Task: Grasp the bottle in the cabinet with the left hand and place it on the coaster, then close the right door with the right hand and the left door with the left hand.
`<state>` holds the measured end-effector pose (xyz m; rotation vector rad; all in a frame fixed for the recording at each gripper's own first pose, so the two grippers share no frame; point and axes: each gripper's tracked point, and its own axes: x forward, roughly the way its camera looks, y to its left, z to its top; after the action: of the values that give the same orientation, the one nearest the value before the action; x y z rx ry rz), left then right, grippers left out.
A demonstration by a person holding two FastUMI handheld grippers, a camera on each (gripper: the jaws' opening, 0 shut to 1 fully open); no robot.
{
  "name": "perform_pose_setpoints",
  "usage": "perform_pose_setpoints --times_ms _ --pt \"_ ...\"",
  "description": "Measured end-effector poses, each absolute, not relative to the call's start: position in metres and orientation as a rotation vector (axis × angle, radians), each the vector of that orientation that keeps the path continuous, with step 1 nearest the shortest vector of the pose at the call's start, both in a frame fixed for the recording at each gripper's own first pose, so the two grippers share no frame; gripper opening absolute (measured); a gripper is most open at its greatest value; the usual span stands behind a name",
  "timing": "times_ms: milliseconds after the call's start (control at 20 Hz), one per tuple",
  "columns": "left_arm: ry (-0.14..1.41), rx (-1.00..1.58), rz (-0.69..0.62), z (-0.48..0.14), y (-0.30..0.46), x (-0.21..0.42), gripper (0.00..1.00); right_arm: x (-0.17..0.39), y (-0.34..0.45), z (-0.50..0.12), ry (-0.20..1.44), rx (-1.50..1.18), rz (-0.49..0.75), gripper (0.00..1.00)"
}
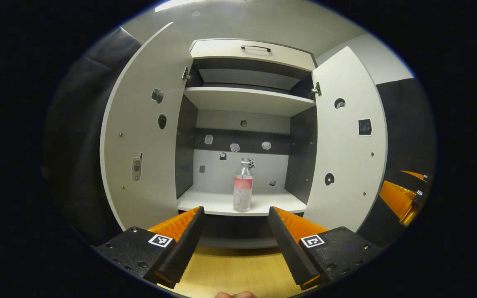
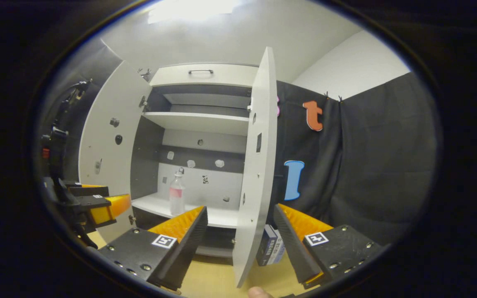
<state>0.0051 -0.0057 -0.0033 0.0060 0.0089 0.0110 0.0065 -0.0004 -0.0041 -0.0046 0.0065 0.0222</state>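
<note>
We see the bottle [image 1: 243,185] standing upright on the lower shelf [image 1: 222,203] of the cabinet, both doors swung wide — its pink label is too small to read. Our left tool [image 1: 235,215] hangs open and empty before it, above the counter [image 1: 230,271]. Our right tool [image 2: 240,215] gapes too, straddling the right door [image 2: 259,165] edge without touching.
</note>
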Motion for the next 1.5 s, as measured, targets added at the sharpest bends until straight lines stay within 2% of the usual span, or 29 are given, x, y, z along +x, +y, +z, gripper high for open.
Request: perform_pose_setpoints --times_ms 400,500,550,600,750,950,1000,1100,1300,1350,1500 --pt "0.002 0.011 -0.012 -0.002 -0.015 0.025 0.96 0.001 -0.012 -0.011 0.023 -0.012 -0.003 0.97" --pt "-0.028 0.030 -0.010 0.011 -0.014 0.047 0.96 -0.001 -0.017 -0.011 0.022 -0.018 -0.013 0.97" --pt "-0.047 0.038 -0.002 0.020 -0.012 0.060 0.92 -0.002 -0.020 -0.010 0.021 -0.023 -0.021 0.97" --pt "-0.066 0.040 0.005 0.028 -0.010 0.075 0.96 -0.004 -0.023 -0.011 0.019 -0.029 -0.032 0.97" --pt "-0.094 0.040 0.007 0.043 -0.010 0.124 0.96 -0.010 -0.038 -0.012 0.022 -0.041 -0.074 0.97" --pt "-0.015 0.004 0.000 0.034 -0.013 0.190 0.96 -0.016 -0.061 -0.016 0.028 -0.052 -0.146 0.97" --pt "0.010 -0.006 -0.004 0.027 -0.014 0.205 0.96 -0.016 -0.066 -0.018 0.031 -0.056 -0.163 0.94" --pt "0.047 -0.013 0.004 0.016 -0.012 0.231 0.97 -0.017 -0.079 -0.021 0.035 -0.063 -0.205 0.97" --pt "0.114 0.005 0.050 -0.005 0.000 0.269 0.97 -0.020 -0.100 -0.024 0.038 -0.064 -0.291 0.93" --pt "0.124 -0.001 0.049 -0.008 0.001 0.276 0.97 -0.020 -0.102 -0.026 0.041 -0.058 -0.304 0.97" --pt "0.173 -0.005 0.052 -0.022 0.006 0.292 0.95 -0.017 -0.101 -0.032 0.057 -0.039 -0.321 0.97"
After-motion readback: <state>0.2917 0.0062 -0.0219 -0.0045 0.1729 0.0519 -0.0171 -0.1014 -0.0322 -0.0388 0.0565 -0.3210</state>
